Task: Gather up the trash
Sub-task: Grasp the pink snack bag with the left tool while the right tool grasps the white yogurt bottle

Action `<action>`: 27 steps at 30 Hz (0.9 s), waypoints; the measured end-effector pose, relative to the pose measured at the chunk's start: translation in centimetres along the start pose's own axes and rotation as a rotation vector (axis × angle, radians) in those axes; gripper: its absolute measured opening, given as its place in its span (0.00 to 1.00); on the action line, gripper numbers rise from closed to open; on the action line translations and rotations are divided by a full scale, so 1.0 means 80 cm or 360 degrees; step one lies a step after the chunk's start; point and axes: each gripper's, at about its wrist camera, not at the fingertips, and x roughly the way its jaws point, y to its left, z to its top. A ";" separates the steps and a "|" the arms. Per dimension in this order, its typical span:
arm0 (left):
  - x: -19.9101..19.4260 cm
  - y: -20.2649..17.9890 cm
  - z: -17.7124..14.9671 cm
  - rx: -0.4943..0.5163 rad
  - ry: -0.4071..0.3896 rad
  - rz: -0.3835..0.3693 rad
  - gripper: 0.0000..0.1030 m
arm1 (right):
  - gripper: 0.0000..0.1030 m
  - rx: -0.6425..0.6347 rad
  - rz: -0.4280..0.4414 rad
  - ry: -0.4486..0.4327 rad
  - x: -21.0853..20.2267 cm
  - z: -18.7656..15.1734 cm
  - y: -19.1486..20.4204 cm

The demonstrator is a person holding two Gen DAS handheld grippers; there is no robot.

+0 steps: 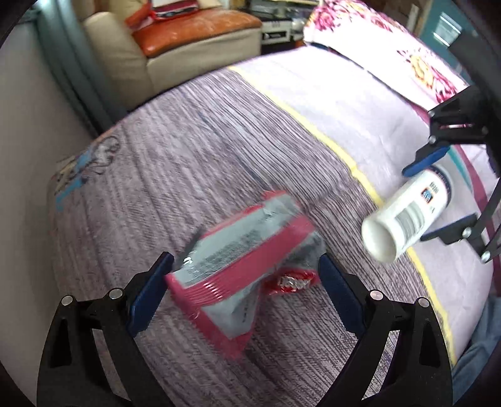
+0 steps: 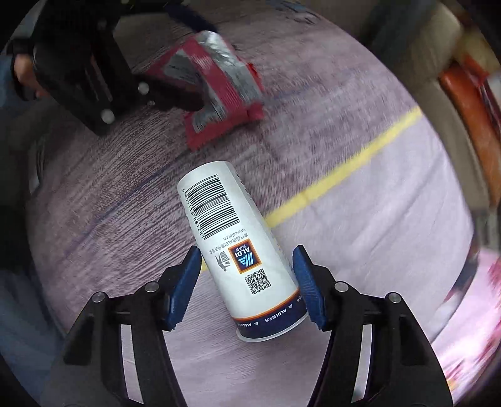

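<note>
Left wrist view: wrapper and cup on the bed.
Left gripper (image 1: 245, 281) straddles the red wrapper (image 1: 247, 250), its left finger (image 1: 150, 294) touching it, grip unclear. Right gripper (image 2: 247, 288) has its right finger (image 2: 308, 294) on the tilted cup (image 2: 238, 247), left finger just apart; bedspread (image 2: 360, 238) beneath.

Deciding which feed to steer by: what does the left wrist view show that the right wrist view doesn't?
Only the left wrist view shows the paper cup's hollow open end, the floral pink pillow and the cartoon print on the bed cover.

Only the right wrist view shows the white paper ALDI cup's barcode, logo and QR code, lying between the right claw's open pads.

Both show the crumpled red and silver snack wrapper, the left claw open around it, the yellow stripe and the orange-cushioned sofa.
</note>
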 end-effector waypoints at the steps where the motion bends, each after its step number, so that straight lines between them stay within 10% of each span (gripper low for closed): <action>1: 0.001 -0.006 -0.003 0.0013 -0.0005 -0.0020 0.81 | 0.56 0.0065 0.0033 -0.0004 0.000 -0.006 0.000; 6: -0.002 -0.024 -0.023 -0.0027 0.0008 -0.0078 0.51 | 0.56 0.0164 0.0070 0.0005 0.000 -0.027 0.016; 12: -0.007 -0.033 -0.047 -0.0148 0.0052 -0.0083 0.38 | 0.56 0.0155 0.0042 0.0024 0.007 -0.028 0.042; 27: -0.028 -0.011 -0.019 -0.0867 -0.0096 -0.0345 0.71 | 0.53 0.0496 0.0003 -0.0127 0.012 -0.093 0.043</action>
